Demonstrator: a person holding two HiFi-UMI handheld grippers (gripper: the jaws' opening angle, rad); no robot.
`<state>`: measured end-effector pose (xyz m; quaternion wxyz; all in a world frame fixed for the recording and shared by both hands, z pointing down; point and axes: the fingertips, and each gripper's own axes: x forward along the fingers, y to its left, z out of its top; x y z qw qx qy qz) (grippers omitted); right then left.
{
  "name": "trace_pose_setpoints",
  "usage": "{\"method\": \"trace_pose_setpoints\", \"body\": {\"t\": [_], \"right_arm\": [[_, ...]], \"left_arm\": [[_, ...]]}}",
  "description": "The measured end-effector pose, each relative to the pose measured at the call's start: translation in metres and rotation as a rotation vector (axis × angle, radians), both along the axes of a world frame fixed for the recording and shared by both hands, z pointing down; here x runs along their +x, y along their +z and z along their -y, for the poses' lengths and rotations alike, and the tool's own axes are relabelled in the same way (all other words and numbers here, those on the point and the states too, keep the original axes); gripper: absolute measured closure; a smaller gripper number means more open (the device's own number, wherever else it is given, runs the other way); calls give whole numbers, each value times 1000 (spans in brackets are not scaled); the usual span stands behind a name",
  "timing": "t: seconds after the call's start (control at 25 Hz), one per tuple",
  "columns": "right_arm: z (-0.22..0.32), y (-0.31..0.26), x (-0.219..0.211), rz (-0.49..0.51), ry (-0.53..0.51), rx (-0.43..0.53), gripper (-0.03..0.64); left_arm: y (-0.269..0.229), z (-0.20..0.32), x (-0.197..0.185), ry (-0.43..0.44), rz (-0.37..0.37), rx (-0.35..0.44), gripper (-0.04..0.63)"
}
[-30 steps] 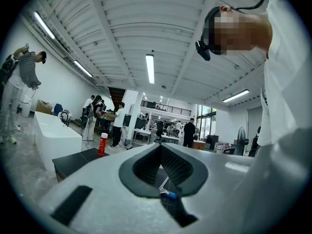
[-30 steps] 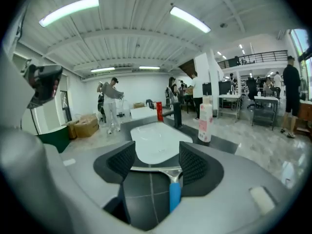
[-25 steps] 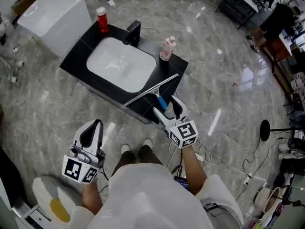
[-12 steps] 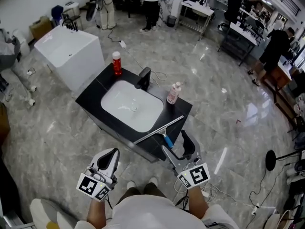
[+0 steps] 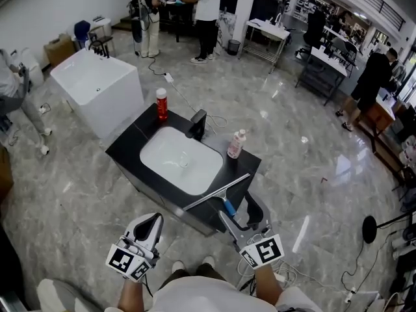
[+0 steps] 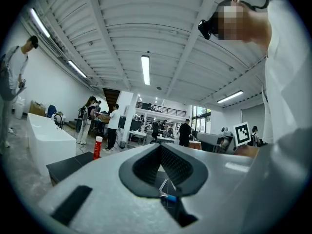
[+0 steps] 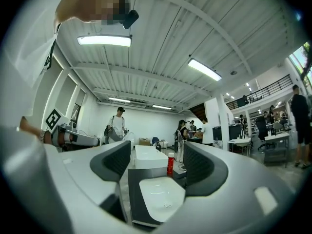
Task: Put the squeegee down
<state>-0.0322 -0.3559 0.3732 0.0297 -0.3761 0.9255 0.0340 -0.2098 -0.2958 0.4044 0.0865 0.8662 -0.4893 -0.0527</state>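
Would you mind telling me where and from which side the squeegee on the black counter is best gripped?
Grip the squeegee by its blue handle, coming from the near right edge of the counter. The handle points that way, clear of the sink, while the thin blade lies flat and likely offers little to pinch.

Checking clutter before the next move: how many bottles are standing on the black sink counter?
2. A red bottle stands at the back corner of the counter, left of the faucet. A pink bottle stands to the faucet's right. None appears hidden.
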Motion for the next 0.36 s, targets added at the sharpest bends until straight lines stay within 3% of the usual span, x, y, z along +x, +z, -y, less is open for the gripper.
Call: {"method": "trace_pose_setpoints", "body": {"t": [0.36], "right_arm": [[-4, -2, -3, -18, -7, 11, 281]], "left_arm": [[1, -2, 0, -8, -3, -3, 594]]}}
